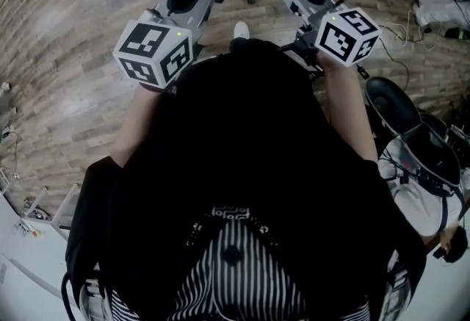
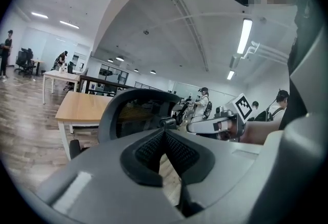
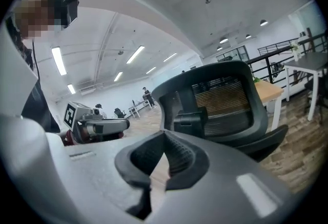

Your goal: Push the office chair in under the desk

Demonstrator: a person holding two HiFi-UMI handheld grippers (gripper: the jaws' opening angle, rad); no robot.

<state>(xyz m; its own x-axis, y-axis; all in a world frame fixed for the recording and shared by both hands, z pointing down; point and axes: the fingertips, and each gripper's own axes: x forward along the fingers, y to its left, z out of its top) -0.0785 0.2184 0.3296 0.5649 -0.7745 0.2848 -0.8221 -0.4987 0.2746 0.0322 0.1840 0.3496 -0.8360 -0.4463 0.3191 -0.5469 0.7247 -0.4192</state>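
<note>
The office chair stands on the wooden floor straight ahead of the person, its dark mesh back turned toward both grippers. Beyond it is a desk with a pale wooden top and white legs. In the left gripper view the chair's back covers part of the desk's near edge. How far the seat reaches under the desk cannot be made out.

The left gripper has its jaws fully together with nothing between them, and it points at the chair's back. The right gripper likewise has its jaws pressed shut and empty, with the chair's back and its lumbar block just beyond the tips. The two grippers are held side by side, each showing in the other's view.

From the head view the grippers reach forward toward the chair at the top of the picture. Whether either one touches it cannot be told. A second black chair stands off to the person's right.
</note>
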